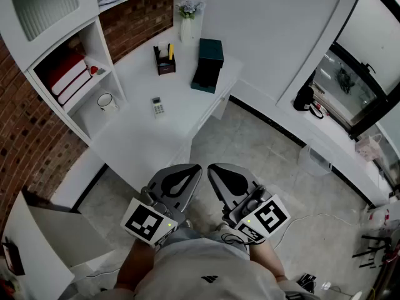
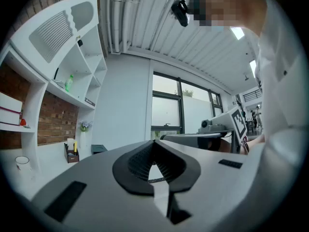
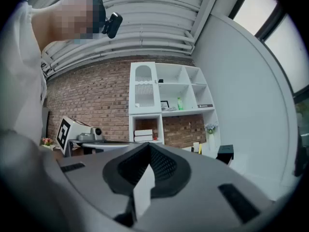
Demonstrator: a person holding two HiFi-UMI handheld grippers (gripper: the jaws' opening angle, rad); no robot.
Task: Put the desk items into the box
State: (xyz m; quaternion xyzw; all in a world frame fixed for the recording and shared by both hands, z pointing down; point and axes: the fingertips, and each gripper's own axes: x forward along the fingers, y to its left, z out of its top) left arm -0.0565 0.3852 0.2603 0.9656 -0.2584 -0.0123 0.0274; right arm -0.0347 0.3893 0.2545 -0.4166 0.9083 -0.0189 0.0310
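The grey left gripper (image 1: pixel 191 170) and grey right gripper (image 1: pixel 215 169) were both clenched, grasping nothing, side by side short of the white desk (image 1: pixel 140 144). The small white remote control (image 1: pixel 158 107) lay on that desk, apart from the dark teal box (image 1: pixel 208 64).

Left gripper (image 1: pixel 191 169) and right gripper (image 1: pixel 215 169) were grey with black pads (image 1: pixel 181 183) — each bore a black-and-white marker cube (image 1: pixel 149 221); the shirt (image 1: pixel 206 279) was pale grey.

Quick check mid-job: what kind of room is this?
Probably a home office or study corner: a white desk against a brick wall, a shelf unit with books, a pen holder.
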